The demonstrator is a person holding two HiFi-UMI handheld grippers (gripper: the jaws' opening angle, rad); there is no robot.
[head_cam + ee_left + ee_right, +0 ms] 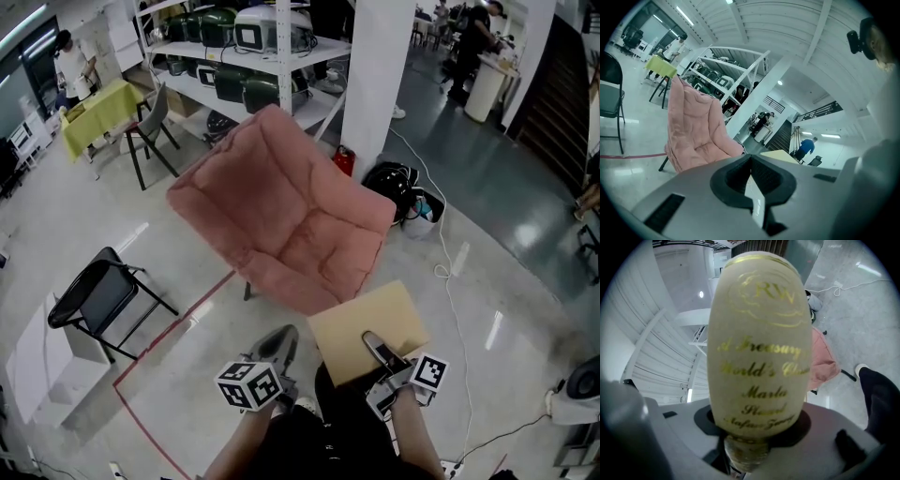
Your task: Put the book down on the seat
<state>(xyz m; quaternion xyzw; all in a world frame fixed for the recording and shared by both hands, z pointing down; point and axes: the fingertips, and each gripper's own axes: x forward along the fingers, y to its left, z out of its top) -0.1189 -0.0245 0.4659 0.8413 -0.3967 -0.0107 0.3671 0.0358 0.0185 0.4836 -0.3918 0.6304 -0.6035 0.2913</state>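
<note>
While near seat (300, 244) front edge, book (394, 314) in R gripper (371, 339) fingers; L gripper (751, 163) fingers together, empty.

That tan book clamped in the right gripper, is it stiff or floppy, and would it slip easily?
Probably stiff: the book juts out flat though the right gripper holds only one edge. The jaws stand wide around it, so it is likely thick and fairly heavy. Its cloth-like cover with gold lettering looks matte, probably not slippery.

Gold lettering on the book (759, 343) reads "RW", then "A Treasury" and "World's"; the lower lines are too blurred.
</note>
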